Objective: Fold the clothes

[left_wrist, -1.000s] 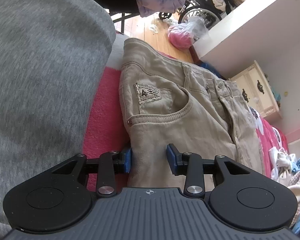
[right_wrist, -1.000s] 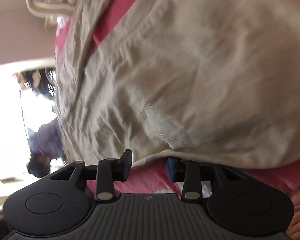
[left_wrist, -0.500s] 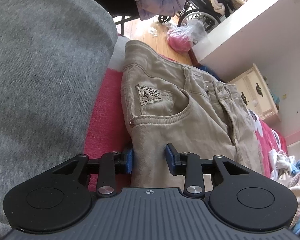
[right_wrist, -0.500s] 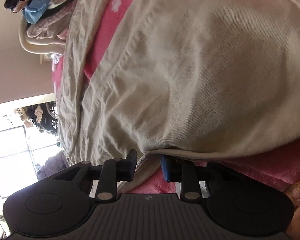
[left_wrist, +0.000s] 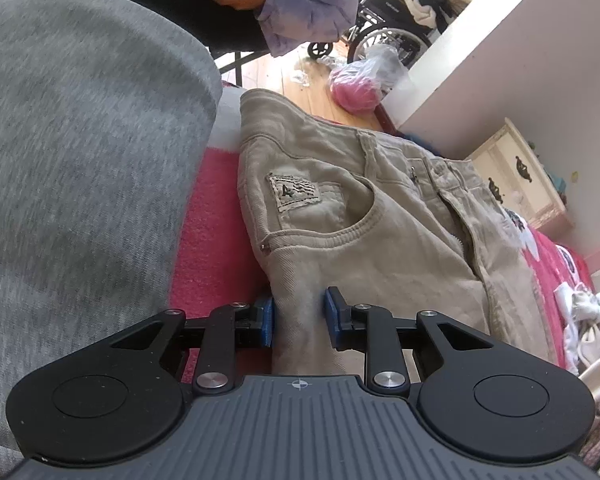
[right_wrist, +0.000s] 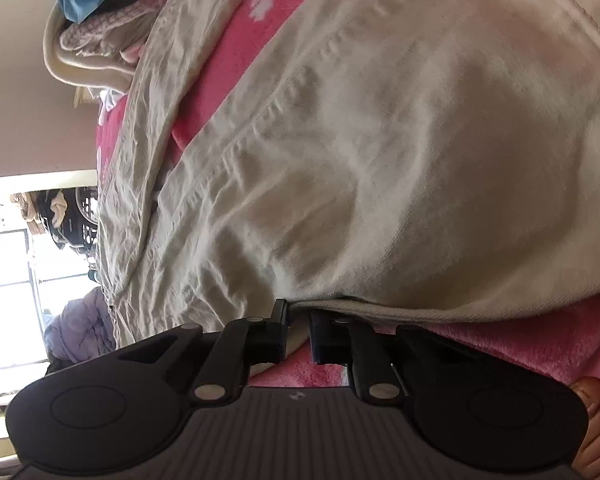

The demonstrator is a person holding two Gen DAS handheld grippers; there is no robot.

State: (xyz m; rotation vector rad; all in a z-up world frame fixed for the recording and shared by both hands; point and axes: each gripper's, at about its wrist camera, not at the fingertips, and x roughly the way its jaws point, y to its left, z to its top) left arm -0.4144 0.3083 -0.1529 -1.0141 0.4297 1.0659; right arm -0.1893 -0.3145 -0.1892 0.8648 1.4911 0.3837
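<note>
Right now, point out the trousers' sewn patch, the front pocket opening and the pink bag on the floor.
sewn patch (left_wrist: pixel 297 193), left wrist view, centre of the label.
front pocket opening (left_wrist: pixel 342 233), left wrist view, curved stitched edge.
pink bag (left_wrist: pixel 356 90), left wrist view, pink bulge.

Khaki trousers (left_wrist: pixel 380 240) lie on a pink blanket (left_wrist: pixel 216 216), beside a grey sleeve (left_wrist: pixel 80 160).

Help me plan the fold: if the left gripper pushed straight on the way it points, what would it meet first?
The khaki trousers: the left gripper, whose jaws have just been closing, already has their side edge between its pads, so it would likely plough into the front pocket.
</note>
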